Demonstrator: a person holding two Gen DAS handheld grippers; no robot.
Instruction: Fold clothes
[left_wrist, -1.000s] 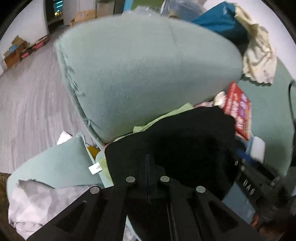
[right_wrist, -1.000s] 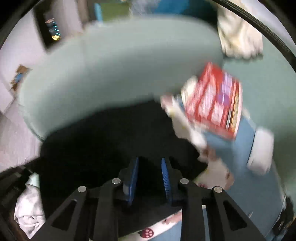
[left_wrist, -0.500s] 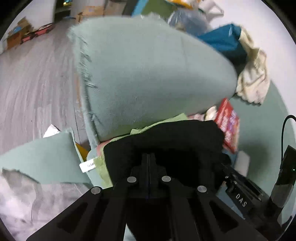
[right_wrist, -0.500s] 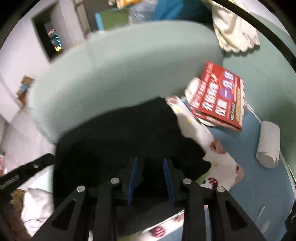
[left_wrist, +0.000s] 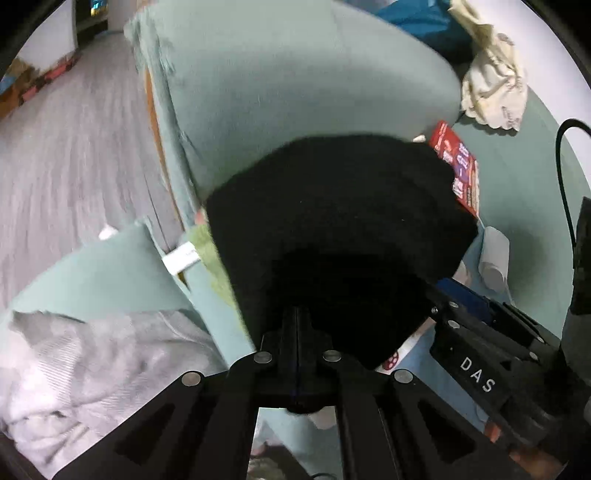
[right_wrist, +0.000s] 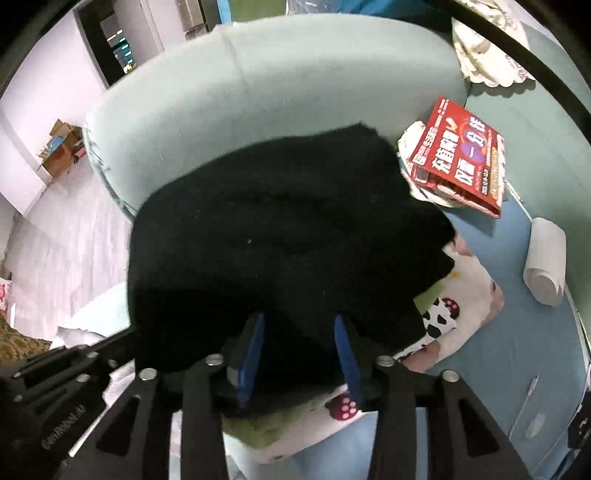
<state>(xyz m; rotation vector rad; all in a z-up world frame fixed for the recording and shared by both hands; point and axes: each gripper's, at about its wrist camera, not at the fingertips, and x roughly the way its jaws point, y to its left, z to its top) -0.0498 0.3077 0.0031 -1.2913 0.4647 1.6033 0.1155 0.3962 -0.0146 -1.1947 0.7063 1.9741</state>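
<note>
A folded black garment (left_wrist: 340, 221) (right_wrist: 280, 236) lies on a stack of folded clothes, a green one (right_wrist: 258, 428) and a white one with mushroom and cow print (right_wrist: 458, 302), against a pale green sofa arm (left_wrist: 295, 81). My left gripper (left_wrist: 297, 332) is shut on the black garment's near edge. My right gripper (right_wrist: 295, 354) has its blue pads (right_wrist: 253, 354) apart with the black cloth bunched between them. The right gripper also shows in the left wrist view (left_wrist: 480, 354).
A red booklet (right_wrist: 461, 155) and a white paper roll (right_wrist: 545, 266) lie on the blue sheet (right_wrist: 517, 354) to the right. A grey-white garment (left_wrist: 74, 369) lies lower left. A cream cloth (left_wrist: 495, 81) hangs at the back. Grey floor (left_wrist: 74, 147) lies left.
Both grippers moved forward and the black garment fills more of each view. The right gripper's pads have spread wider apart.
</note>
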